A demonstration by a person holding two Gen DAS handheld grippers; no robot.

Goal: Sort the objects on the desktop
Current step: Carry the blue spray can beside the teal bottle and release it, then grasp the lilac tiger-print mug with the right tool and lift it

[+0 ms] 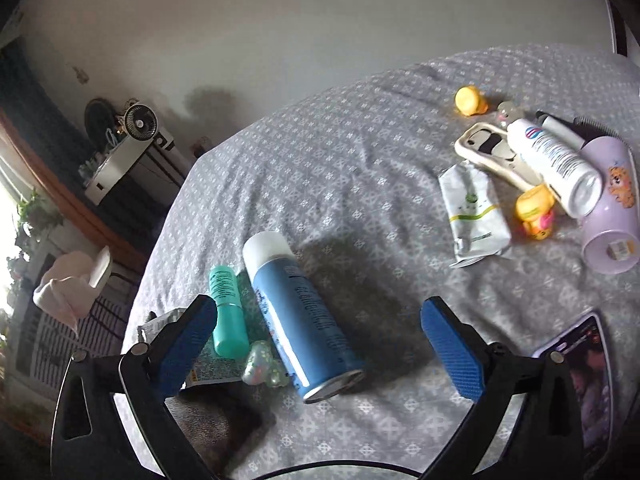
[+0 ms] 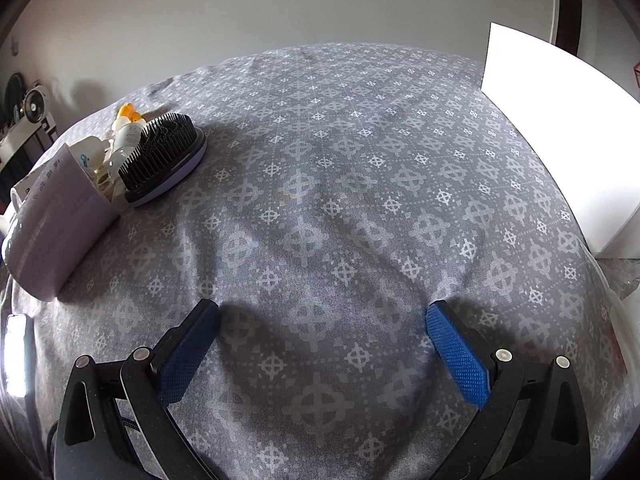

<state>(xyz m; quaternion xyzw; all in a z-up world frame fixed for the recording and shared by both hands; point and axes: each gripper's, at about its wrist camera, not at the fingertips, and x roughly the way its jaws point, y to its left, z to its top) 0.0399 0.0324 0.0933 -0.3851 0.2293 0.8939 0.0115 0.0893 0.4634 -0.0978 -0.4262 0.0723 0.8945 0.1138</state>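
So the grey patterned bench (image 1: 360,168) has the blue spray can (image 1: 304,320) lying on its side. Left hand-held gripper (image 1: 320,344) sits spread wide around it, not touching. Teal bottle (image 1: 226,312) lies just left of the can. Right hand-held gripper (image 2: 322,350) is spread too, nothing in it.

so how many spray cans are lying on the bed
2. A blue can lies near the left claw, beside a small teal bottle. A white can lies in the far pile, resting across a phone case and against a purple cup. The pile may hide more.
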